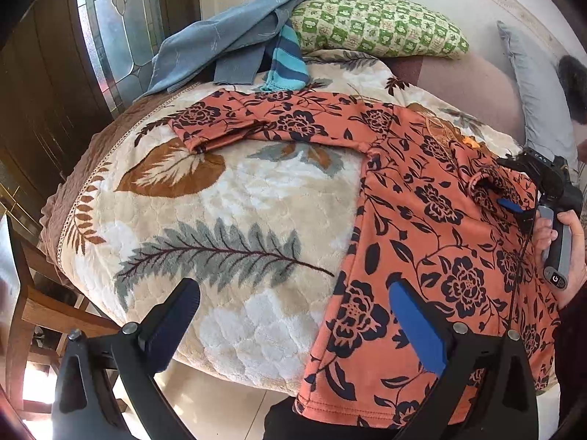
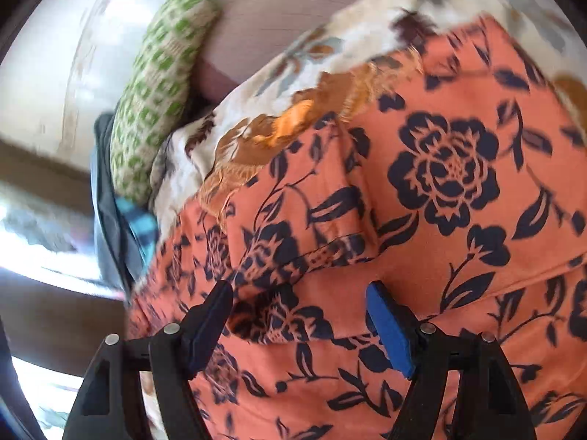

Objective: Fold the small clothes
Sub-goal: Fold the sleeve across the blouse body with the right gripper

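An orange long-sleeved shirt (image 1: pixel 436 242) with dark flowers lies flat on the leaf-patterned blanket (image 1: pixel 227 198). One sleeve (image 1: pixel 256 121) stretches out to the left, its cuff end doubled back. The other sleeve (image 2: pixel 312 198) is folded over the shirt's body. My left gripper (image 1: pixel 293 304) hangs open above the blanket's near edge, with its blue-padded finger (image 1: pixel 414 326) over the shirt's hem side and nothing between the fingers. My right gripper (image 2: pixel 299 304) is open just above the shirt (image 2: pixel 440 183), close behind the folded sleeve. In the left wrist view the right gripper (image 1: pixel 513 201) sits at that sleeve's cuff, held by a hand (image 1: pixel 572 256).
A pile of blue-grey clothes (image 1: pixel 234 36) and a teal striped garment (image 1: pixel 286 58) lie at the blanket's far edge beside a green checked pillow (image 1: pixel 378 25). A wooden chair (image 1: pixel 33 293) and a glazed door (image 1: pixel 106 36) stand at the left. Pale floor tiles (image 1: pixel 220 403) show below.
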`<move>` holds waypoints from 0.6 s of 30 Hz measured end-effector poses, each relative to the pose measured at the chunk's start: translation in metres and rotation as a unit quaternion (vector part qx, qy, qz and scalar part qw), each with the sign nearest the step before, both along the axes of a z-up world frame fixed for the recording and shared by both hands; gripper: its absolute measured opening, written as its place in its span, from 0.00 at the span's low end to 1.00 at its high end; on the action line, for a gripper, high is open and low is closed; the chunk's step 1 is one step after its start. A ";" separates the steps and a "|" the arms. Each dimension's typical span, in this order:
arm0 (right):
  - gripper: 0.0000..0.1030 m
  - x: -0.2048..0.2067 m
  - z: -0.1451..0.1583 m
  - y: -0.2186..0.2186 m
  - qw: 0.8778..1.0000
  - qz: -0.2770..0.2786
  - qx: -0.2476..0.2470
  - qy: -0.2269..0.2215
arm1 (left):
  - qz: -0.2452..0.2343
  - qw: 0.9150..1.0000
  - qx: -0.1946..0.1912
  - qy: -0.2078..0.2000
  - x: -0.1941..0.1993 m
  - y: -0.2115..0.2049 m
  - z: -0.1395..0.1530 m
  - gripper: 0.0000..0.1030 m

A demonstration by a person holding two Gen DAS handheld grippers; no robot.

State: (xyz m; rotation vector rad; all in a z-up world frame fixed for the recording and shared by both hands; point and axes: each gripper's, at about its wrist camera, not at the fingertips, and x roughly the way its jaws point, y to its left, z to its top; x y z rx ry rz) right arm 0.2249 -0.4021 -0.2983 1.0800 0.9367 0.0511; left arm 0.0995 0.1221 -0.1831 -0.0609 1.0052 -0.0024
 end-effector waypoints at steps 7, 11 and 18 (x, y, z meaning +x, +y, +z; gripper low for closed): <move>0.76 0.038 0.082 0.112 0.965 0.176 -0.096 -0.172 | 0.092 0.996 -0.022 0.000 0.032 0.062 0.002 1.00; 0.76 0.002 0.098 0.206 0.879 0.332 -0.279 -0.196 | 0.118 0.992 -0.045 0.005 0.038 0.075 -0.003 1.00; 0.76 -0.028 0.040 0.122 0.967 0.142 -0.190 -0.094 | 0.050 0.995 -0.082 0.004 0.089 0.003 -0.005 1.00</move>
